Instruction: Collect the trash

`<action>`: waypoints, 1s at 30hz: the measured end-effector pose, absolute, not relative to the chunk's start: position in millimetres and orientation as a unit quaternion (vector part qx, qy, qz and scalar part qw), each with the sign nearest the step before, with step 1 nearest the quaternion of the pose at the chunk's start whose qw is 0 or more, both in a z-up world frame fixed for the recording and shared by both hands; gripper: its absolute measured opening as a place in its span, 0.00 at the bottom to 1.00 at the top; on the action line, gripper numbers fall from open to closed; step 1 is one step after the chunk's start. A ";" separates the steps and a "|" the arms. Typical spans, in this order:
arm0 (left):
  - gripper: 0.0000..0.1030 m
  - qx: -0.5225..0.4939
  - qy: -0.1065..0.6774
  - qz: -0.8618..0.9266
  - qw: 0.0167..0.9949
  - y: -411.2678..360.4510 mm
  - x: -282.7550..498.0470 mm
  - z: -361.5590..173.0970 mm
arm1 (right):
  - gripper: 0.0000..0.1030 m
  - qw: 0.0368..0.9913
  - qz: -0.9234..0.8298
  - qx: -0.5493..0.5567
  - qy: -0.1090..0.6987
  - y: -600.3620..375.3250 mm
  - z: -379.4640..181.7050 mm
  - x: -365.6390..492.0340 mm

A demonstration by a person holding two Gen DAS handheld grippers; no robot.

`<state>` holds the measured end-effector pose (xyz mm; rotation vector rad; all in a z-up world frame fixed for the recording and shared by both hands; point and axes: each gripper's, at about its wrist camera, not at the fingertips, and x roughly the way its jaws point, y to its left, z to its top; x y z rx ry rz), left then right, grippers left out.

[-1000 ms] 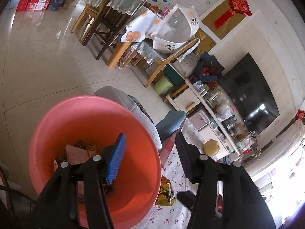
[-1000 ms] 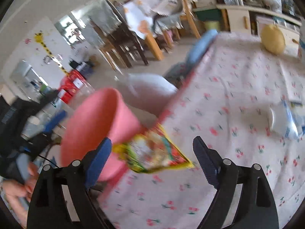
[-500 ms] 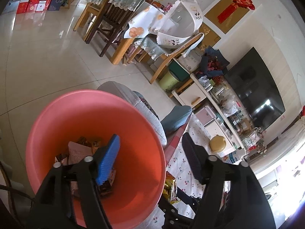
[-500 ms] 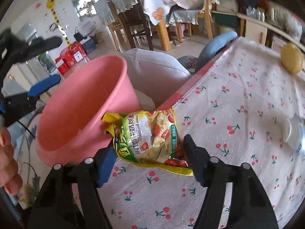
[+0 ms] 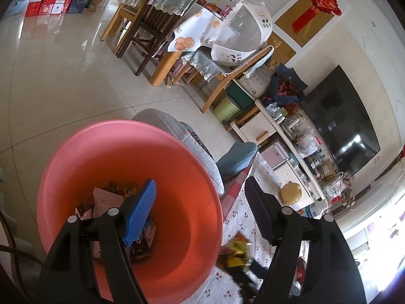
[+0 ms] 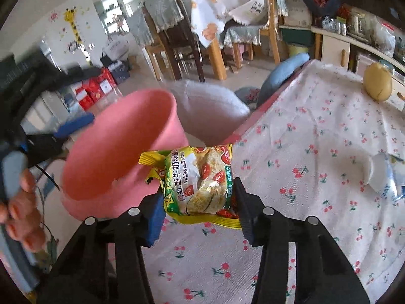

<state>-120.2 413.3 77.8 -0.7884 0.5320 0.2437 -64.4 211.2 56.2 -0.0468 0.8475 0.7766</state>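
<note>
A pink bucket [image 5: 177, 202] stands at the edge of the cherry-print tablecloth [image 6: 316, 152] with paper and wrappers [image 5: 106, 202] in its bottom. My left gripper [image 5: 200, 182] hovers over its rim, jaws opening, nothing between them; one blue pad [image 5: 141, 207] hangs inside the bucket. A yellow-green snack packet [image 6: 197, 167] lies on the cloth against the bucket [image 6: 114, 157]. My right gripper [image 6: 197, 190] is closing on it, with pads touching both sides. The left wrist view shows the packet [image 5: 236, 250] blurred, low beside the bucket.
A crumpled white wrapper [image 6: 379, 172] and a round yellow object [image 6: 377, 83] lie further along the table. A grey stool [image 6: 210, 106] and blue cushion [image 6: 283, 71] stand past the table's edge. A person's hand [image 6: 22, 202] holds the left gripper. Dining chairs [image 5: 149, 25] stand behind.
My right gripper has come forward around the snack packet and its jaws have narrowed onto it. The left gripper's jaws have widened above the bucket without moving away.
</note>
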 end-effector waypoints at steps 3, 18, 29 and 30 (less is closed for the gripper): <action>0.75 -0.388 0.246 0.127 0.879 418.8 -126.1 76.9 | 0.49 0.845 0.381 -0.010 0.375 213.4 82.6 -70.2; 0.85 -0.397 0.195 0.164 0.882 431.9 -141.6 85.1 | 0.86 0.845 0.397 -0.011 0.358 234.8 109.2 -85.4; 0.94 -0.247 0.194 0.098 0.944 356.7 -112.5 106.8 | 0.86 0.870 0.310 -0.017 0.383 139.1 83.7 -100.1; 0.94 -0.243 0.194 0.091 0.946 350.9 -110.2 107.1 | 0.86 0.873 0.302 -0.017 0.383 129.4 82.6 -102.3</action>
